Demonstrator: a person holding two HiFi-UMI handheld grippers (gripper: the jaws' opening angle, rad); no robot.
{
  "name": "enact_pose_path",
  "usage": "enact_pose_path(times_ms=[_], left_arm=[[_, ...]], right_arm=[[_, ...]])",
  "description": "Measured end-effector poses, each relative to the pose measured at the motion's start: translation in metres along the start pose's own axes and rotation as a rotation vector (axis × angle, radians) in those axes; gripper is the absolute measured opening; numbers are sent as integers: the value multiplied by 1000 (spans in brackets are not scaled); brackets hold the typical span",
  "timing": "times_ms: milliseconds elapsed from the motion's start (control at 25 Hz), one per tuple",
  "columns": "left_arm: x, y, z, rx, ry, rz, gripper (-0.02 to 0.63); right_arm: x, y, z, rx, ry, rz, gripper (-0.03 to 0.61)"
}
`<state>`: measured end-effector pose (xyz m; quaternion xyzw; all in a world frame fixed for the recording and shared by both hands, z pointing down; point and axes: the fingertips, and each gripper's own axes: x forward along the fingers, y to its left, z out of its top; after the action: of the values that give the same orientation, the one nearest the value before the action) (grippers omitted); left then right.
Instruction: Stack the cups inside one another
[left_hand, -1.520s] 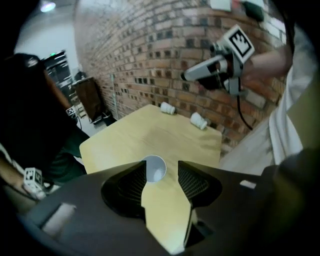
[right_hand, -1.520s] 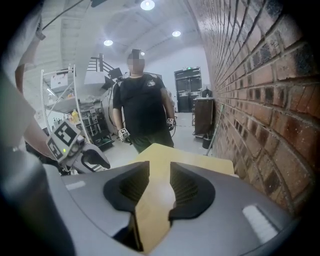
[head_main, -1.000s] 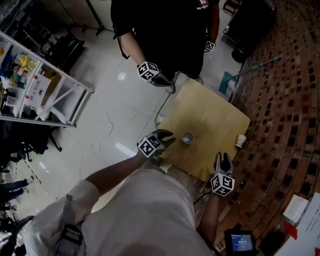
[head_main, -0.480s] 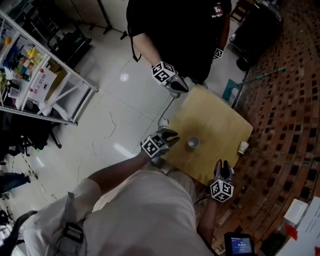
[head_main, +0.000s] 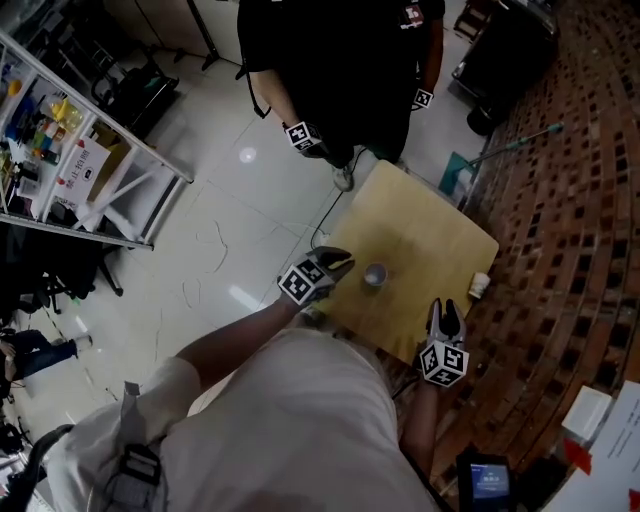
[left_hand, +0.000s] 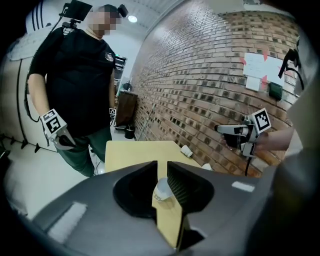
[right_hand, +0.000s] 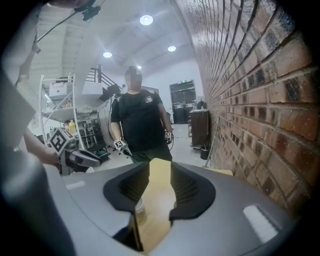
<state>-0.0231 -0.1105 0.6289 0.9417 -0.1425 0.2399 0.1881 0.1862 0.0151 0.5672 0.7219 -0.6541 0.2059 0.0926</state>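
Gripping nothing, my left gripper (head_main: 342, 263) had just been closing its jaws to a narrow gap. The cup (head_main: 375, 275) stood upright just beyond them, mid-table. A second cup (head_main: 481, 284) sat at the table (head_main: 420, 220) edge by the brick wall (head_main: 570, 200). My right gripper (head_main: 445, 308) hung near the table's corner, jaws apart and empty.

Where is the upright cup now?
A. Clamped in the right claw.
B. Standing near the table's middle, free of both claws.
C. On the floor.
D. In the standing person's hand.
B: the cup stands on the table, apart from the right claw and the left claw, whose jaws have just been closing with nothing between them.
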Motion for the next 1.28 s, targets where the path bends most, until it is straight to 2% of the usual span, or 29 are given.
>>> enact_pose_path(times_ms=[200, 400, 760, 880, 960, 1040, 1280], left_arm=[[5, -10, -1, 7, 8, -15, 81], [12, -2, 6, 24, 24, -6, 80], [32, -27, 13, 72, 39, -40, 80], [36, -30, 10, 77, 51, -38, 28], [38, -31, 7, 47, 52, -37, 37], [41, -33, 4, 15, 60, -50, 86], [47, -41, -2, 48, 97, -65, 97]], right_arm=[[-5, -2, 8, -27, -5, 15, 133], [1, 4, 38, -37, -44, 22, 135], [-23, -24, 16, -18, -41, -32, 135], [-29, -30, 10, -13, -32, -40, 135], [-32, -34, 5, -16, -24, -46, 135], [-34, -37, 1, -20, -18, -53, 135], [-46, -56, -18, -21, 18, -99, 135]])
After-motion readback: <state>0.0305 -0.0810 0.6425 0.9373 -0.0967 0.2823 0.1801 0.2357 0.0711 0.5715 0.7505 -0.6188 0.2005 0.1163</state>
